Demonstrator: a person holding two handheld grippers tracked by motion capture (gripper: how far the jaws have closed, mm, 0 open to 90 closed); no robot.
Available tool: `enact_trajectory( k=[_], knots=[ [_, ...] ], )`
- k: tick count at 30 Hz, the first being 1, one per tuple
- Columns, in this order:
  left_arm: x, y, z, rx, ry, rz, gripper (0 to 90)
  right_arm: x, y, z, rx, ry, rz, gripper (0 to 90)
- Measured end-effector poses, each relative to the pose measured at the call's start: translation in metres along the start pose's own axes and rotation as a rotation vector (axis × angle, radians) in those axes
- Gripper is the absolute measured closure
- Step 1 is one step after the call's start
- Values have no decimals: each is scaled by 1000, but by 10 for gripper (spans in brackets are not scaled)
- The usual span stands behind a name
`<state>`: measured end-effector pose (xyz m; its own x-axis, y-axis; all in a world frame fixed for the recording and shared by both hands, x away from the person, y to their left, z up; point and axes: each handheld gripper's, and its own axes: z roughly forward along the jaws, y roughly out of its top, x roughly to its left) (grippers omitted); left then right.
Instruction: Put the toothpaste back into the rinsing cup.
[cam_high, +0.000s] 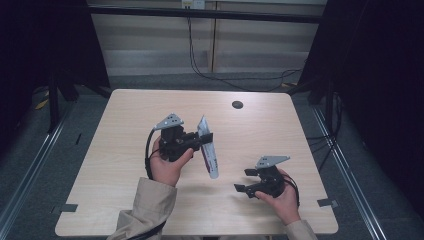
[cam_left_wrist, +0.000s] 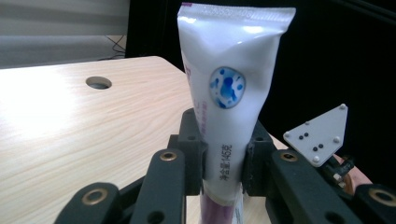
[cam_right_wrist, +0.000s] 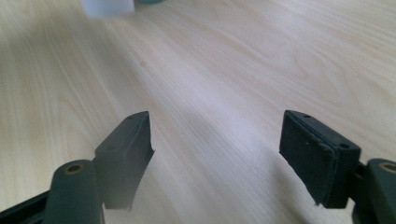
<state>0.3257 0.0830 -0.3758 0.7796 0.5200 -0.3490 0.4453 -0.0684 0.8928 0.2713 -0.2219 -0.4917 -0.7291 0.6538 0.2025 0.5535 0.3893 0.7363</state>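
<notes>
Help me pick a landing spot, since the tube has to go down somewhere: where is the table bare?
Bare wood runs along the table's left edge and across the far side around the round hole. It is crowded at front centre, between the left gripper clamping the tube and the open right gripper.

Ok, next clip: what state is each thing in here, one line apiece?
Left gripper: shut on the tube, held above the table.
Tube: white, clamped near its cap end between the jaws, crimped end free.
Right gripper: open, holding nothing.
Table: light wood, with a round hole near its far edge.
</notes>
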Motion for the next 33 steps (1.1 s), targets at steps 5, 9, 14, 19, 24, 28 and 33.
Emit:
enact_trajectory(
  k=[5, 9, 14, 19, 24, 28, 33],
  knots=[
    [1, 2, -4, 4, 16, 19, 743, -3, -9, 3, 19, -6, -6, 180],
    [2, 4, -6, 5, 34, 30, 743, -4, -14, 5, 33, -6, -33, 154],
    [3, 9, -10, 8, 46, 43, 743, -4, -19, 5, 11, -17, -78, 152],
    [5, 13, -13, 8, 58, 50, 743, -1, -19, 5, 26, -40, -110, 142],
    [6, 20, -17, 1, 71, 54, 743, 4, -20, 8, 46, -73, -168, 138],
    [6, 25, -22, 3, 80, 61, 743, 4, -20, 8, 45, -73, -167, 138],
    [7, 36, -29, -7, 93, 73, 743, 4, -20, 8, 45, -72, -167, 138]
  ],
)
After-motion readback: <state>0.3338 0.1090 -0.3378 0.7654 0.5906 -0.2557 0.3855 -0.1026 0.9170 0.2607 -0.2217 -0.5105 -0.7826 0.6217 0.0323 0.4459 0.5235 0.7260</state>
